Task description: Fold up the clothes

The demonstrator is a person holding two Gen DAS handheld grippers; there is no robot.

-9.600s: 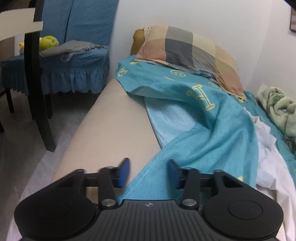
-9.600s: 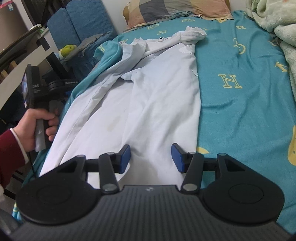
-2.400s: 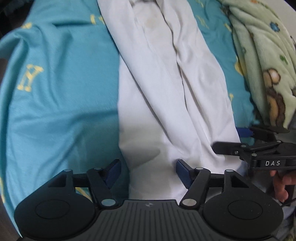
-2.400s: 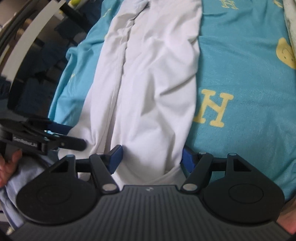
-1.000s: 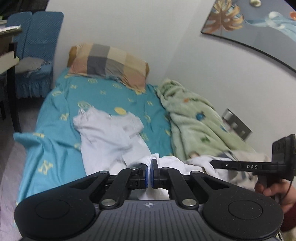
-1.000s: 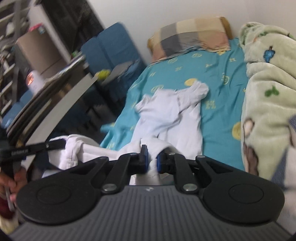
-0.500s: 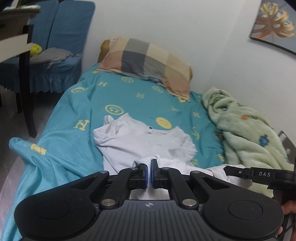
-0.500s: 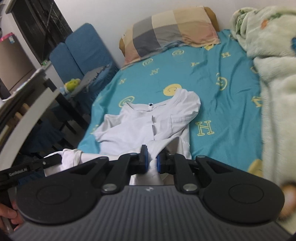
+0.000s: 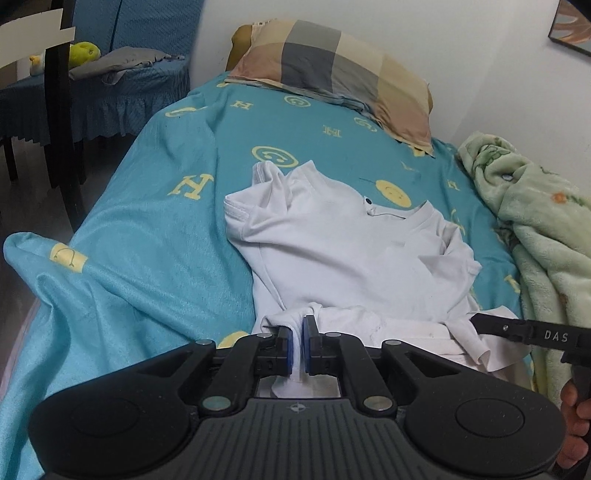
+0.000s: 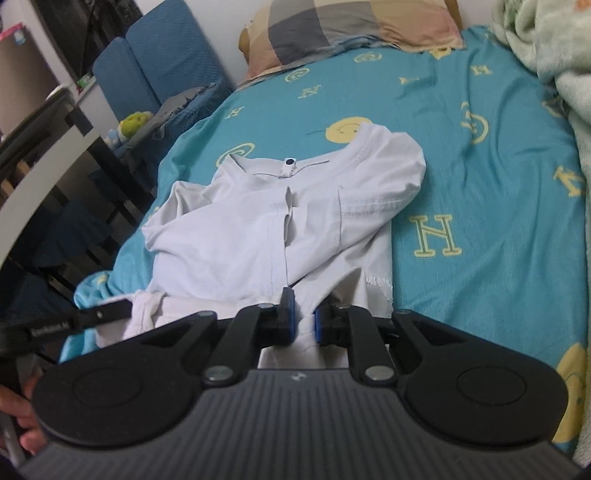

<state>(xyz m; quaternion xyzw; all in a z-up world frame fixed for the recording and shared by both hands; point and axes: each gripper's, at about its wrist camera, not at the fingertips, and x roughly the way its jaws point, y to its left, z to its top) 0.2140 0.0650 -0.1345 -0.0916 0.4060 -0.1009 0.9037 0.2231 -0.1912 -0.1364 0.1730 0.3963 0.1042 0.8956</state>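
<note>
A white shirt [image 9: 347,254] [image 10: 273,225] lies on the teal bed sheet [image 9: 155,229] [image 10: 480,192], collar toward the pillow, sleeves bunched inward. My left gripper [image 9: 298,341] is shut on the shirt's near hem, at its left corner. The right gripper [image 10: 303,319] is shut on the hem at the other corner. Each gripper shows at the edge of the other's view, held by a hand: the right one [image 9: 517,328] and the left one [image 10: 74,321]. The hem between them is lifted and folded over the shirt's lower part.
A checked pillow [image 9: 332,70] [image 10: 343,26] lies at the head of the bed by the wall. A green fleece blanket [image 9: 535,221] [image 10: 554,48] is heaped along the right side. Blue-covered chairs [image 9: 122,85] [image 10: 162,70] and a dark table leg [image 9: 64,110] stand left of the bed.
Both grippers, still shut on the hem, have moved down and forward toward the collar. The shirt's upper part lies flatter and closer than half a second ago.
</note>
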